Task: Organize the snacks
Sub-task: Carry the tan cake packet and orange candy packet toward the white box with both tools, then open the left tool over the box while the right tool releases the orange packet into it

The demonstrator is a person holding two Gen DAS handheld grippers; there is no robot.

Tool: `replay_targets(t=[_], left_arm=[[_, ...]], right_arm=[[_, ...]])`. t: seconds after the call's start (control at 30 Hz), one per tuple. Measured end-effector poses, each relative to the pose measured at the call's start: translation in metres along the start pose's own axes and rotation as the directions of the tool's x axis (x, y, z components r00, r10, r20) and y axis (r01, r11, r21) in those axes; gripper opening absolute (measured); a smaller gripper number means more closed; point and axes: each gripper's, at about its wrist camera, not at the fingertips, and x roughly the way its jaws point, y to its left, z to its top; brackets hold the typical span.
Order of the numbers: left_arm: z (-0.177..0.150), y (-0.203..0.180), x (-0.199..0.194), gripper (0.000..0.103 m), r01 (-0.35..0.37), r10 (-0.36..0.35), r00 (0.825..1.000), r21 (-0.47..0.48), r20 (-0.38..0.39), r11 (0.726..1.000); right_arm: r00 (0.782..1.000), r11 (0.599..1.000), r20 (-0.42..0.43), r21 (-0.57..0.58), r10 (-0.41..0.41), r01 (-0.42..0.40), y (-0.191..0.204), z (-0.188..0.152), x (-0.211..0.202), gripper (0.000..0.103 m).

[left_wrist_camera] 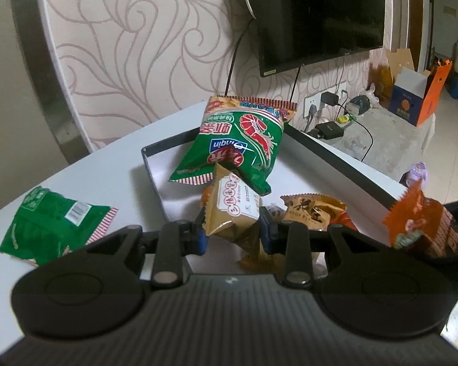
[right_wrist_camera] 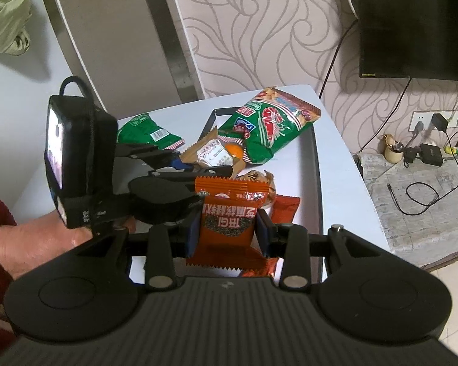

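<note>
Snack packets (left_wrist_camera: 244, 140) (green, tan, orange) crowd tray (left_wrist_camera: 345, 158).

Left claw (left_wrist_camera: 232, 231), black with blue pads: closed on a tan, pillow-shaped snack packet with a white label (left_wrist_camera: 233, 210), held above the tray.

Shallow dark-rimmed white tray (left_wrist_camera: 336, 155), on the white desk (left_wrist_camera: 107, 164): one large green crinkled prawn-cracker bag (left_wrist_camera: 244, 143), propped and tilted at the far end; one brown foil snack packet with dark lettering (left_wrist_camera: 313, 212), just right of the held packet.

Desk, left of the tray: one green foil bag lying flat, barcode side up (left_wrist_camera: 55, 225).

Right edge: one orange foil wrapper with a serrated edge (left_wrist_camera: 424, 228), raised off the desk.

Wall behind: one black wall-mounted television (left_wrist_camera: 320, 18).
</note>
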Motion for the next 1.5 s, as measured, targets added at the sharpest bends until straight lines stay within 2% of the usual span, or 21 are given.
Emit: replay_targets(t=[0.33, 0.7, 0.77, 0.9, 1.13, 1.33, 1.43, 1.5], left_arm=[[0.012, -0.004, 0.014, 0.037, 0.000, -0.001, 1.000, 0.019, 0.012, 1.000], [0.011, -0.003, 0.008, 0.037, 0.021, -0.021, 0.999, -0.002, 0.039, 1.000], [0.013, -0.004, 0.006, 0.039, 0.034, -0.033, 0.998, -0.007, 0.049, 0.999], [0.015, -0.007, 0.001, 0.059, 0.026, -0.026, 0.997, -0.003, 0.078, 1.000], [0.017, -0.009, -0.003, 0.059, 0.038, -0.038, 0.994, -0.003, 0.099, 0.999], [0.016, -0.004, -0.012, 0.059, 0.044, -0.038, 0.992, -0.043, 0.121, 0.998], [0.015, 0.000, -0.018, 0.059, 0.036, -0.028, 0.990, -0.062, 0.138, 0.997], [0.013, 0.004, -0.021, 0.059, 0.021, -0.009, 0.990, -0.079, 0.144, 0.997]], right_arm=[[0.999, 1.000, -0.032, -0.005, 0.014, -0.014, 0.001, -0.002, 0.010, 0.043], [0.999, 0.999, -0.049, -0.033, 0.009, -0.010, -0.002, -0.001, 0.016, 0.043], [0.999, 0.999, -0.051, -0.039, 0.002, -0.004, -0.002, 0.000, 0.017, 0.043], [0.998, 0.998, -0.058, -0.056, -0.004, 0.001, -0.002, 0.000, 0.019, 0.043], [0.998, 0.996, -0.067, -0.084, -0.016, 0.010, -0.001, 0.001, 0.025, 0.043], [0.997, 0.996, -0.069, -0.088, -0.021, 0.015, -0.001, 0.004, 0.029, 0.044], [0.998, 0.998, -0.060, -0.069, -0.015, 0.011, -0.003, 0.005, 0.031, 0.053], [0.999, 0.998, -0.045, -0.057, -0.004, 0.002, -0.003, 0.008, 0.031, 0.068]])
